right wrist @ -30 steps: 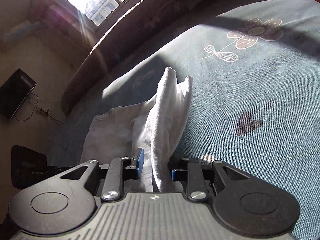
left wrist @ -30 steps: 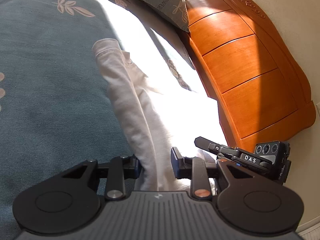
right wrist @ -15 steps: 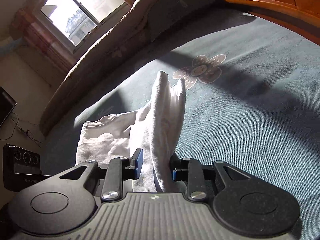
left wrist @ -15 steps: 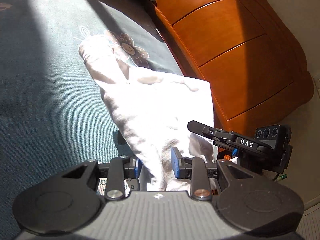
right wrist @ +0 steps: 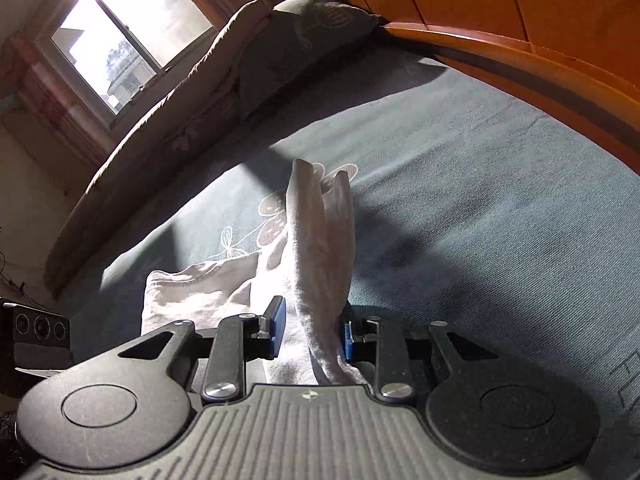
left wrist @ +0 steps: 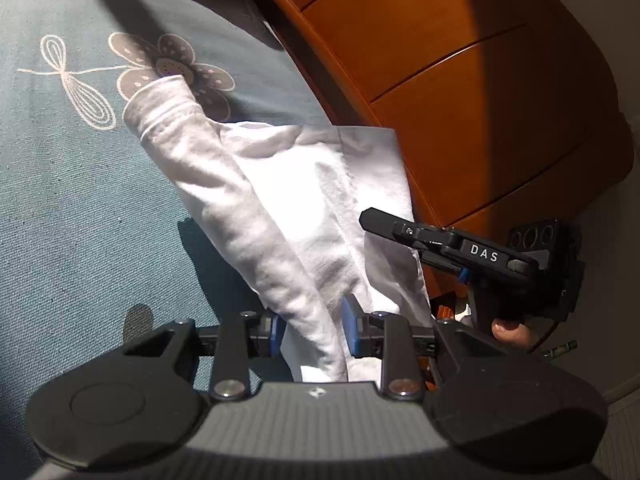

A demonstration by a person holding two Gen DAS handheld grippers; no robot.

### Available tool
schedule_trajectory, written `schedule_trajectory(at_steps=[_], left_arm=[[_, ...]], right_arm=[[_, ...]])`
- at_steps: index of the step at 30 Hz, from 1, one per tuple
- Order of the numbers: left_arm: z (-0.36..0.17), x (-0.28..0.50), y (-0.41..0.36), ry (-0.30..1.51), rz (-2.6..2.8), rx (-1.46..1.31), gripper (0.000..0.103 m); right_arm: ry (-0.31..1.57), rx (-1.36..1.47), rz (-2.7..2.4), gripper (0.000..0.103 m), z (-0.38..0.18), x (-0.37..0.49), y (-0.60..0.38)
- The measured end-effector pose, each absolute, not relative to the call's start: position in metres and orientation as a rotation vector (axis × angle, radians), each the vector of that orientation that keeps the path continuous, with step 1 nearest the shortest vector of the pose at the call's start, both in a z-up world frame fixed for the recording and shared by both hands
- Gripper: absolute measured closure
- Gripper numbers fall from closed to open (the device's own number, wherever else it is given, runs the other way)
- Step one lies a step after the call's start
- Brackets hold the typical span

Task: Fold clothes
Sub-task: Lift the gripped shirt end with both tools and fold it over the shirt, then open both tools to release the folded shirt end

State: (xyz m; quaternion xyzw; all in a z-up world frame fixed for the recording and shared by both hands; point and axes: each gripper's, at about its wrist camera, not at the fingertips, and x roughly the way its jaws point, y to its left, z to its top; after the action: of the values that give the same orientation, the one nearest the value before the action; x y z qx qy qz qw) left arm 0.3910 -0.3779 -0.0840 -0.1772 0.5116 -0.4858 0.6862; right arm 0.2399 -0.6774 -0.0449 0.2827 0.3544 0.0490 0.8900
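A white garment (left wrist: 280, 208) hangs stretched between my two grippers above a blue-grey bedspread (left wrist: 80, 200). My left gripper (left wrist: 312, 332) is shut on one bunched edge of it. My right gripper (right wrist: 310, 332) is shut on another bunched edge (right wrist: 320, 248), which rises in two folds ahead of the fingers. The right gripper also shows in the left wrist view (left wrist: 472, 256), to the right of the cloth. The far end of the garment touches the bedspread near a flower print (left wrist: 176, 68).
An orange wooden bed frame (left wrist: 460, 100) runs along the bed's right side. A grey pillow (right wrist: 304, 36) and a brown rolled blanket (right wrist: 160, 128) lie at the bed's far end under a window (right wrist: 128, 28). The left gripper's camera block (right wrist: 36, 328) shows at the left.
Both grippers have swung with the garment towards the wooden frame end of the bed. The cloth has dropped lower and spread wider between them. Both grips are unchanged.
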Motion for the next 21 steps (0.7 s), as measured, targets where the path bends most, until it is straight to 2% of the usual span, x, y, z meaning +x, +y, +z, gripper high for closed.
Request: schedule_trajectory(at_steps=[16, 21], left_arm=[[-0.098, 0.391, -0.378, 1.133, -1.138, -0.385, 0.071], [-0.119, 0.396, -0.346, 1.181, -1.042, -0.317, 0.068]], right_arm=[[0.702, 0.59, 0.065, 0.07, -0.042, 0.24, -0.702], [0.757, 0.598, -0.032, 0.068, -0.073, 0.241, -0.718]])
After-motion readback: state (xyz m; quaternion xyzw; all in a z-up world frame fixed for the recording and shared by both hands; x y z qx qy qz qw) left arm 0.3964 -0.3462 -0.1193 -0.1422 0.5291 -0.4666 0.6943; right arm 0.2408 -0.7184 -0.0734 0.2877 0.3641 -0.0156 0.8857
